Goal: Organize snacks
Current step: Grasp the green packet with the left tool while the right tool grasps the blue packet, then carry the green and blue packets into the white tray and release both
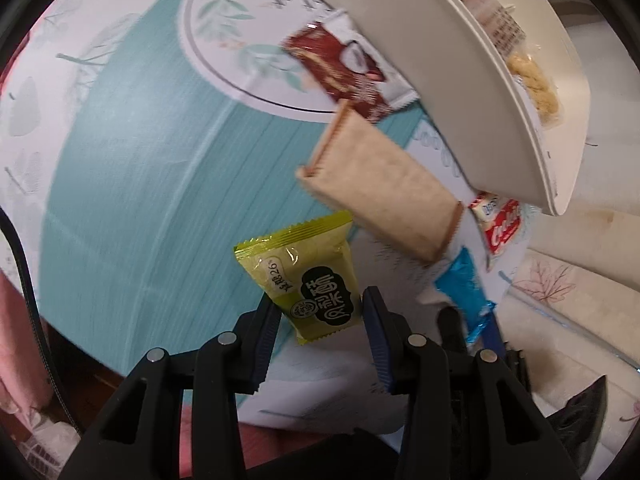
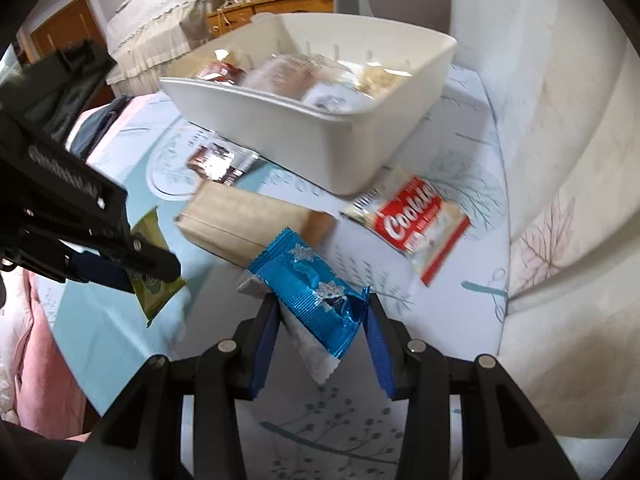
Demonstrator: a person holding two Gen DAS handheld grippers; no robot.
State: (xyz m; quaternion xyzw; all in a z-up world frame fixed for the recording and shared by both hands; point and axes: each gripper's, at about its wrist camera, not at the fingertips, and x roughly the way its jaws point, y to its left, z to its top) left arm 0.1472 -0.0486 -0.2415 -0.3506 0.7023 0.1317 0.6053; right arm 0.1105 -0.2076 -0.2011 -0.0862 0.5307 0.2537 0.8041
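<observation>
Left wrist view. The left gripper is seen clenched on a yellow-green foil snack packet with dark printed characters, gripped across its lower half and apparently lifted off the worktop with the teal-and-white leaf-print cloth. Just beyond it a tan rectangular wafer-style packet is noted, and past that a dark red-and-white wrapped bar lying partly under the edge of a cream plastic bin. Pale puffed snacks in a clear bag are visible inside the bin.

Right wrist view. The right gripper is seen grasping a shiny blue foil packet with snowflake print, together with a white wrapper edge beneath it. A red-and-white cookie packet lies on the cloth just in front of the bin, which already holds several wrapped items. Much of the frame is motion-blurred.

Judgement: both packets are in carry toward the bin. Each is best brought over the rim before release, one gripper at a time, so that the arms are not crossed. The thin foil may slip if the hold is loosened early.
</observation>
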